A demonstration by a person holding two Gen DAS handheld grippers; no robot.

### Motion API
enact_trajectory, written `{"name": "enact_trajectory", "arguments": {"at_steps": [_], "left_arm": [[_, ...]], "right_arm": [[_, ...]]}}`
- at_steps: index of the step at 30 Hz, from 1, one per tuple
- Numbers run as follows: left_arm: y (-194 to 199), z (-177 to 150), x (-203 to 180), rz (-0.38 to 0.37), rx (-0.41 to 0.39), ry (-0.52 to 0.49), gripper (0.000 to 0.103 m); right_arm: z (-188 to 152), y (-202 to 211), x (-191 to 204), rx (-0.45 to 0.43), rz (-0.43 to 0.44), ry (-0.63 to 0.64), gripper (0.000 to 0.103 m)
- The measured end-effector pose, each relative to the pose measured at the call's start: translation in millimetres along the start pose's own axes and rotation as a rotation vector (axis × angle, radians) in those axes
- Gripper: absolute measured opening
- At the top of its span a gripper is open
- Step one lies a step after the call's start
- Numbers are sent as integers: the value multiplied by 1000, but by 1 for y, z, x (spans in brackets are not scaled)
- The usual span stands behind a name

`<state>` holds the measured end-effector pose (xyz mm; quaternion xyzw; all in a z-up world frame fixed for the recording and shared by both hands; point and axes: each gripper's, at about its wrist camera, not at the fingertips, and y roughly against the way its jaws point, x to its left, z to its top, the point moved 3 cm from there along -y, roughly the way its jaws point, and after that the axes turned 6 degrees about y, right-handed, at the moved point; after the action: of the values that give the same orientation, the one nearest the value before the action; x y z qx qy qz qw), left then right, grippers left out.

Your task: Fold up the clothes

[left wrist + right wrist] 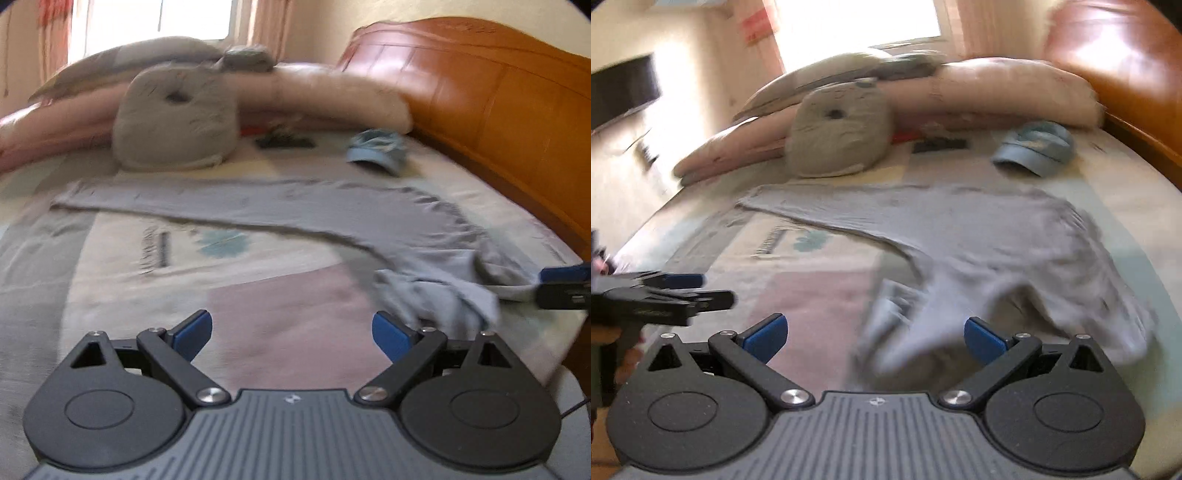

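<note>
While the grey garment lies spread on the bed, both grippers' fingers gape wide, holding nothing.

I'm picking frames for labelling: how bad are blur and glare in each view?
Left wrist view: motion blur smears the grey long-sleeved garment and grey round cushion; window mildly bright. Right wrist view: similar blur, blown-out window, glare on the glossy orange wooden headboard.

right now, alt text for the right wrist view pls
An open right claw hovers over a crumpled grey shirt spread on a bed. Behind it lie a blue cap and a grey cushion.
</note>
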<state>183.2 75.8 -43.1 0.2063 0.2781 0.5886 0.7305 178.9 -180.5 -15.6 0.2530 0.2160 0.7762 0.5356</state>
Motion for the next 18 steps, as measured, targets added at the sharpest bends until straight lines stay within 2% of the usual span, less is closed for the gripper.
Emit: {"name": "enact_trajectory", "arguments": {"at_steps": [2, 6, 14, 18], "left_arm": [[-4, -8, -25, -15, 31, -35, 95], [-16, -21, -64, -56, 63, -86, 95], [-46, -42, -108, -71, 122, -94, 95], [-59, -44, -118, -87, 157, -87, 95]], "right_arm": [[-16, 1, -19, 13, -67, -28, 103], [-45, -9, -51, 36, -107, -39, 103], [-85, -36, -92, 94, -59, -151, 103], [-97, -27, -91, 32, -46, -132, 103]]}}
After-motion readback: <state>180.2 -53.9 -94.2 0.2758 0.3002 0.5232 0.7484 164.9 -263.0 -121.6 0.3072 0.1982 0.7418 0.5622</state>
